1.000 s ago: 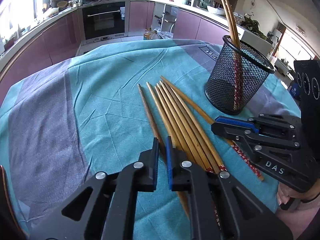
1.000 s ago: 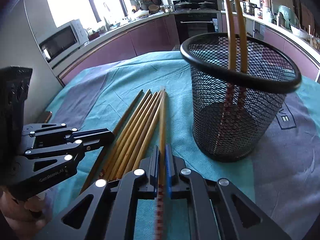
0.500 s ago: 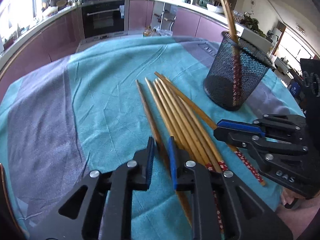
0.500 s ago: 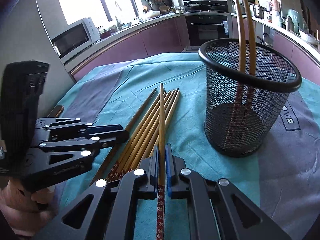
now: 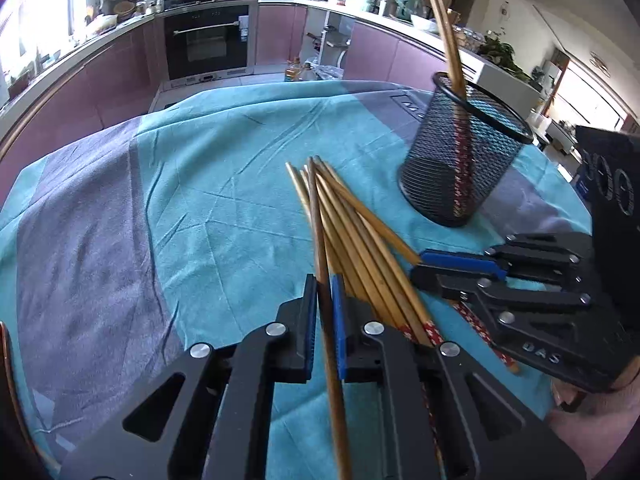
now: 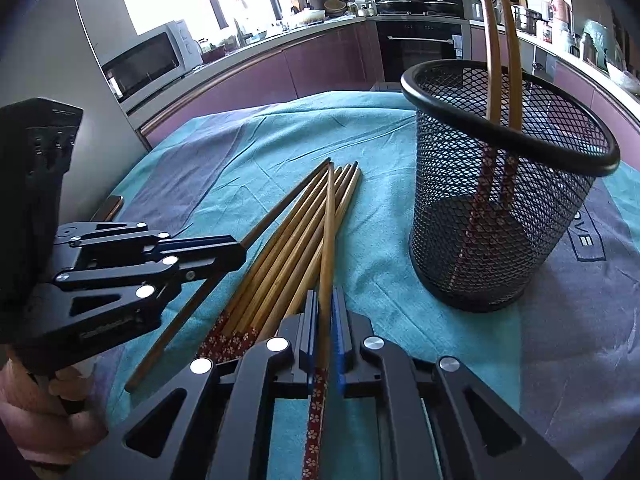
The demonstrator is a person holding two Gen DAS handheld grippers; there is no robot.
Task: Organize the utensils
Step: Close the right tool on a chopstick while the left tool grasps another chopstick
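My left gripper (image 5: pixel 324 280) is closing its jaws, and the pads press on a darker chopstick (image 5: pixel 318 220) that slants across the pile of bamboo chopsticks (image 5: pixel 360 248) on the teal cloth. My right gripper (image 6: pixel 325 296) is shut on a chopstick (image 6: pixel 329 232) with a red flowered end, whose tip rises over the same pile (image 6: pixel 288 248). The black mesh cup (image 6: pixel 500 220) stands upright to the right of the pile with two chopsticks (image 6: pixel 492 40) in it. In each wrist view, the other gripper (image 5: pixel 418 266) (image 6: pixel 236 250) shows beside the pile.
A teal and grey tablecloth (image 5: pixel 200 220) covers the round table. Purple kitchen cabinets and an oven (image 5: pixel 208 40) lie beyond its far edge, and a microwave (image 6: pixel 148 60) sits at the left. A person's hand (image 6: pixel 40 420) grips the left tool's handle.
The left jaws parted a little around the dark chopstick, then closed on it, and it now crosses over the pile. The right gripper's chopstick has tilted up off the cloth.
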